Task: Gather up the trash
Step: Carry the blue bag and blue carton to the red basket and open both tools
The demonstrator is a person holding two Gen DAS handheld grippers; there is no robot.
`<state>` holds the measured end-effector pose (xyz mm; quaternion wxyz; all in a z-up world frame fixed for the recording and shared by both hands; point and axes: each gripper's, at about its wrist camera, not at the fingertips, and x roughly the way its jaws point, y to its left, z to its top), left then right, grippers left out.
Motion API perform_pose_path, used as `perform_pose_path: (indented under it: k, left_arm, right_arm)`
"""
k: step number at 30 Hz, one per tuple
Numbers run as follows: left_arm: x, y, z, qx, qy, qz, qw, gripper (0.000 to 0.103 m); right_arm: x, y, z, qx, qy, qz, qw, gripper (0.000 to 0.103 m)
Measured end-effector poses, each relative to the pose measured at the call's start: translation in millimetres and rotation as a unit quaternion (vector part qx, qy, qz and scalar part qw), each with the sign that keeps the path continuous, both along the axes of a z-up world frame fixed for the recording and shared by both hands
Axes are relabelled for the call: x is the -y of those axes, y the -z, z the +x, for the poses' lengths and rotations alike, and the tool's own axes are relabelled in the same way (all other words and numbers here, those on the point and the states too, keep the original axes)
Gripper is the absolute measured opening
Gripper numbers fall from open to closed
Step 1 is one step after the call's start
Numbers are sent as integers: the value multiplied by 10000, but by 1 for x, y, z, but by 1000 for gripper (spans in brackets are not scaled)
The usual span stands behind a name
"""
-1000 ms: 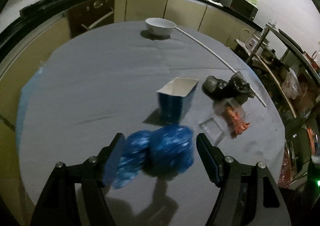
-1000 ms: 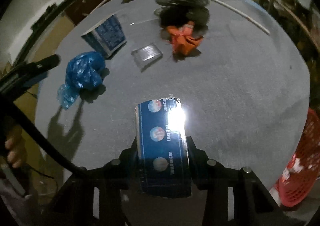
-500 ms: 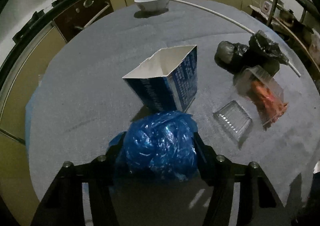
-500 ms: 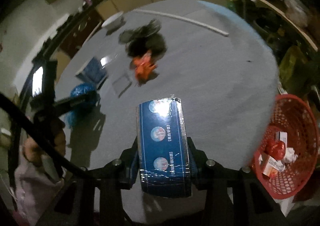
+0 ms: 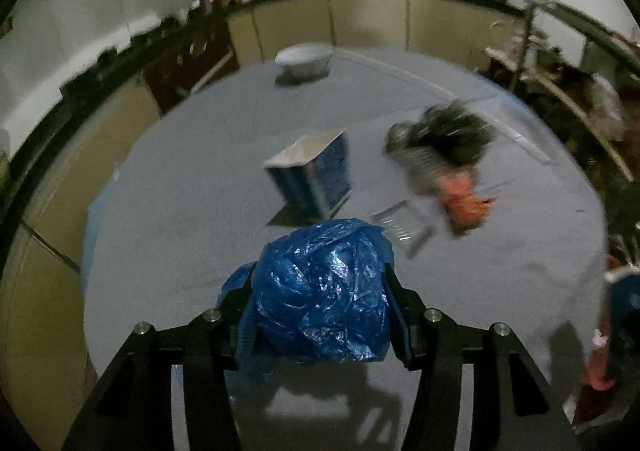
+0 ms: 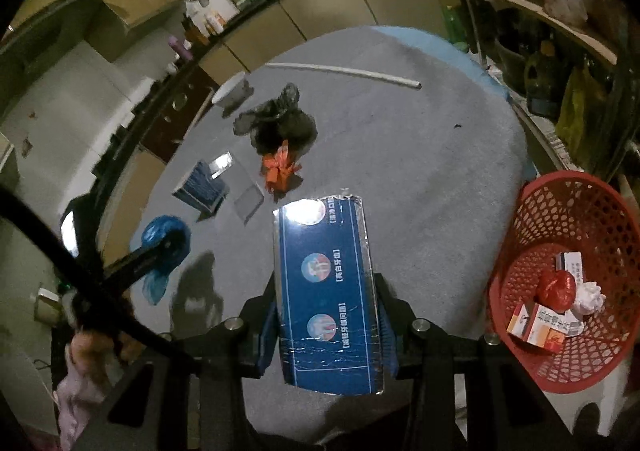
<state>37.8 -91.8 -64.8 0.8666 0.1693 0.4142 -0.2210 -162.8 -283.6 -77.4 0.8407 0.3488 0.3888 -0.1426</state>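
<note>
My left gripper [image 5: 320,303] is shut on a crumpled blue plastic bag [image 5: 324,291] and holds it above the round grey table [image 5: 180,191]. It also shows in the right wrist view [image 6: 164,239]. My right gripper [image 6: 326,315] is shut on a flat dark blue box [image 6: 326,291], held over the table's near edge. A red mesh basket [image 6: 568,279] with several bits of trash stands to the right, below the table edge. On the table lie an open blue carton [image 5: 312,175], a black bag [image 5: 444,135], an orange wrapper [image 5: 464,203] and a clear plastic tray [image 5: 400,227].
A white bowl [image 5: 304,59] and a long white rod [image 6: 344,71] lie at the table's far side. Kitchen counters curve round behind the table. A cluttered shelf [image 6: 552,19] stands at the right. A person's hand [image 6: 88,347] holds the left gripper.
My left gripper closed on the blue bag and lifted it off the table. My right gripper has risen and swung right with the box, bringing the red basket into view.
</note>
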Motion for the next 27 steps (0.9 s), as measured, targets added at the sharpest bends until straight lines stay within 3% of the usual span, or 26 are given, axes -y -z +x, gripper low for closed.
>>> perform_pose_path:
  k: [7,16,18,21,27]
  left_arm:
    - [42,-59,-69,357,917,-520,9938,56]
    - [107,-99,-134,436,2048,-1030,9724,56]
    - [119,-101,-144,424,2250,-1156,9665,56]
    - [131,-91,-157,295,2476,-1055,9626,56]
    - [146,-74,-173,-176,2893,-1137,9503,56]
  right_arm:
    - [24,-18,-39,438,487,-445,9969,44]
    - [87,-28,-103,803,1479,-196,9855,44]
    - [96,-34,-114,921,1615,-289,9821,44]
    - [106,-37,-129,1067,1816,-331,9770,44]
    - [135,-14,-168,1187,2267,94,9667,44]
